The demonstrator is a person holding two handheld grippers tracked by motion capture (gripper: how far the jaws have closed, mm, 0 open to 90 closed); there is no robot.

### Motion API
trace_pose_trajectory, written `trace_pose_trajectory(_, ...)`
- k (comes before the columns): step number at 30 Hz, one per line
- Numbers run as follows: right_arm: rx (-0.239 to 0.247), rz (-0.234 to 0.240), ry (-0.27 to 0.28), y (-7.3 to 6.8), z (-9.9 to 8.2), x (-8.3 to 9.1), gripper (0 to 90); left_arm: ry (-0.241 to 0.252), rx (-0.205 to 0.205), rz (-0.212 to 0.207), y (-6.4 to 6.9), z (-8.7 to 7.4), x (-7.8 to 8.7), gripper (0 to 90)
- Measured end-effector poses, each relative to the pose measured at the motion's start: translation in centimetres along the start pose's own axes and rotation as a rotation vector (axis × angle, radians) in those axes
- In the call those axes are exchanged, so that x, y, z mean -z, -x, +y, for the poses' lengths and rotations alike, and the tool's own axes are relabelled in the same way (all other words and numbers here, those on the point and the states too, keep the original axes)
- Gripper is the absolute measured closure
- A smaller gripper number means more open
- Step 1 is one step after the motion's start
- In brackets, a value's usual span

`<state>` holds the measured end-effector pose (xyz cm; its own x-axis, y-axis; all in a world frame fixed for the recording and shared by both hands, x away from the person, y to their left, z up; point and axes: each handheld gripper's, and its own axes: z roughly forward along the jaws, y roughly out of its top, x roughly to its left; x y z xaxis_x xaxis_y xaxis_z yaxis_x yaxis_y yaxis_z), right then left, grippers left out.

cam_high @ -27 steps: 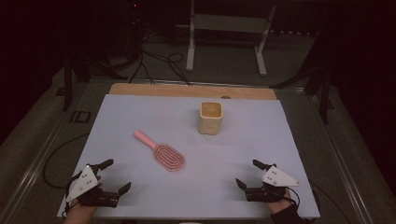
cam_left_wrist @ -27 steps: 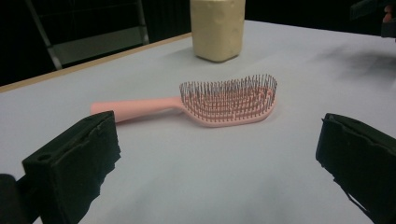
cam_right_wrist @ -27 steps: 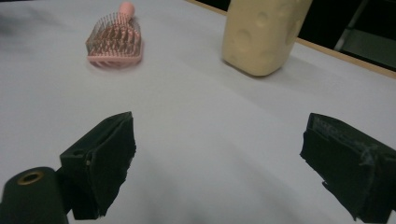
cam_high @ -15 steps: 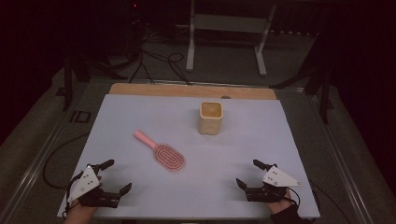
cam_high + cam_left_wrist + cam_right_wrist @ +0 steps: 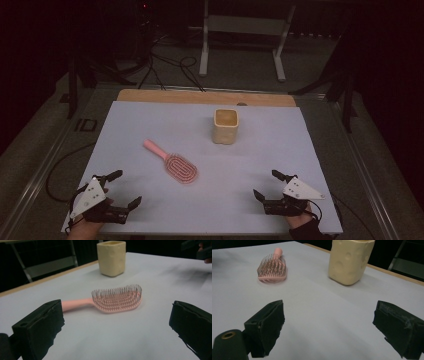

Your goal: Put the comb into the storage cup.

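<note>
Your left hand (image 5: pixel 87 225) rests low at the near left corner of the pale blue table mat (image 5: pixel 300 150), left gripper (image 5: pixel 125 189) aimed forward and inward. Its jaws stand wide apart, nothing between them, nothing touched. Your right hand (image 5: pixel 300 220) sits at the near right corner; right gripper (image 5: pixel 265 184) points inward, jaws likewise spread wide and empty.

The pink plastic hairbrush with metal bristles (image 5: pixel 175 164) lies flat, bristles up, ahead of the left gripper and to its right, well apart from both grippers. The cream dimpled square cup (image 5: pixel 226 126) stands upright beyond the hairbrush, ahead of the right gripper.
</note>
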<state>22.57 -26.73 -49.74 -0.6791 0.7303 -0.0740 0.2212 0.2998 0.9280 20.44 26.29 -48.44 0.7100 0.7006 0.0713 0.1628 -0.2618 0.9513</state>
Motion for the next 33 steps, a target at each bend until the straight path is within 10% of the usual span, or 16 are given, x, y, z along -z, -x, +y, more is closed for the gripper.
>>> trace_pose_trajectory(33, -0.002, 0.005, 0.011, -0.1, 0.2, 0.0, 9.5, -0.075, -0.071, -0.065, -3.1, 9.9, -0.6, 0.0)
